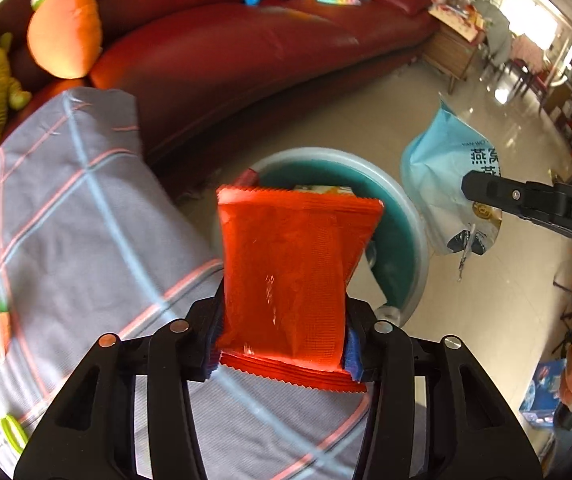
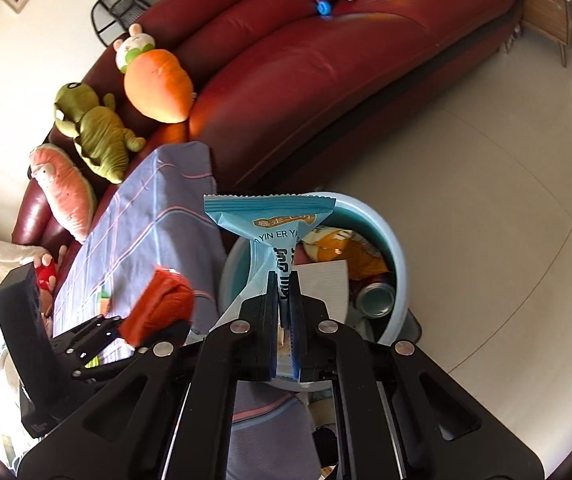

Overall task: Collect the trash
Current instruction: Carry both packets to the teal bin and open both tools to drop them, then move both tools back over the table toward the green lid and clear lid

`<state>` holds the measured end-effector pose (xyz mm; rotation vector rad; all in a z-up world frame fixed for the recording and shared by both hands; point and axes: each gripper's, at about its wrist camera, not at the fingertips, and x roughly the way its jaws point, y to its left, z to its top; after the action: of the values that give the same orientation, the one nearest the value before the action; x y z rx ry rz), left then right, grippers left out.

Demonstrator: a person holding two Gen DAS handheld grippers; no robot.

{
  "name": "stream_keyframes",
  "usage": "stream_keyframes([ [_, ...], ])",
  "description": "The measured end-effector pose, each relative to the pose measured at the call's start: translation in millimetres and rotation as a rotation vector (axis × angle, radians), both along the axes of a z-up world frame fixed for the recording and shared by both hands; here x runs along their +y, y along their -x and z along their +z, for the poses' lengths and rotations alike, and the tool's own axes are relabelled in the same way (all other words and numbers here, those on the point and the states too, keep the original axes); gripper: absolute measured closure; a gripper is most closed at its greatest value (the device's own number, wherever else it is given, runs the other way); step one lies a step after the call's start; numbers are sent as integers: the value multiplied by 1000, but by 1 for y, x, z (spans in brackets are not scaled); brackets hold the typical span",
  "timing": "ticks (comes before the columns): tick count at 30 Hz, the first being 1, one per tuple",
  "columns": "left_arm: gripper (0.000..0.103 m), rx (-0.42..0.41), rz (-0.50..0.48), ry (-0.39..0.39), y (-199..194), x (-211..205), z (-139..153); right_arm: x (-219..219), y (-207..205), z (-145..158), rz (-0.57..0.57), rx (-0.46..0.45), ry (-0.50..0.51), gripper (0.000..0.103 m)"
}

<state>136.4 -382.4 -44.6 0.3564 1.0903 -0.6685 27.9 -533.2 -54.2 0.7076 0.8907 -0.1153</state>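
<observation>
Left gripper (image 1: 282, 344) clamps red wrapper (image 1: 289, 276) above teal bin (image 1: 405, 216); right gripper (image 2: 284, 320) pinches blue snack bag (image 2: 274, 232) over same bin, beside checked-cloth table (image 2: 158, 216)

Bin (image 2: 399, 264) on floor (image 2: 485, 208), just beside cloth-covered counter (image 2: 158, 216); sofa (image 2: 325, 60) behind both. Can (image 2: 375, 300) and wrappers lie in bin. Plush toys (image 2: 158, 84) on sofa (counter's far end).

Light-blue snack wrapper (image 2: 274, 236) reads "YIN ER YA"; right hand-held gripper (image 1: 470, 190) body shows "DA".
</observation>
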Motion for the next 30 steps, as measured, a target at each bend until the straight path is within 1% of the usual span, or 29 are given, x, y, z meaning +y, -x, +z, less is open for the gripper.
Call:
stream_keyframes([
  [1, 47, 2, -8, -8, -1, -5, -4, -3, -2, -3, -4, 8, 0, 98],
  [2, 37, 2, -13, -17, -2, -9, -6, -3, -2, -3, -4, 8, 0, 98],
  [3, 29, -4, -14, -29, -1, -13, -8, -5, -3, -5, -6, 13, 2, 98],
  [4, 19, -22, -10, -42, -1, -14, -9, -6, -5, -6, -7, 17, 2, 98],
  [5, 14, -40, -6, -47, 0, -14, -9, -7, -5, -8, -8, 19, 2, 98],
  [6, 13, -48, -3, -48, 0, -12, -9, -8, -4, -9, -8, 22, 2, 98],
  [11, 11, -23, 28, -34, -3, 4, -9, -6, -14, -17, 6, 45, 3, 98],
  [13, 11, -2, 43, -27, -7, 12, -9, -2, -20, -22, 16, 60, 2, 93],
  [14, 11, 9, 53, -20, -8, 17, -9, -1, -21, -23, 20, 67, 3, 87],
  [15, 11, 16, 62, -14, -10, 22, -7, 1, -24, -26, 23, 78, 1, 59],
  [16, 10, 22, 73, -9, -11, 27, -7, 3, -25, -29, 21, 89, -6, 41],
  [18, 9, 28, 87, 3, -12, 35, -5, 6, -27, -32, 21, 99, -1, 41],
  [20, 9, 30, 99, 12, -12, 42, -3, 8, -27, -35, 21, 112, -11, 37],
  [22, 9, 36, 105, 23, -11, 48, -1, 10, -25, -36, 11, 127, -15, 33],
  [24, 9, 36, 110, 33, -10, 54, 2, 13, -24, -33, 10, 138, 1, 26],
  [30, 9, 21, 132, 62, -4, 77, 14, 30, -24, -15, 29, 154, 60, 26],
])
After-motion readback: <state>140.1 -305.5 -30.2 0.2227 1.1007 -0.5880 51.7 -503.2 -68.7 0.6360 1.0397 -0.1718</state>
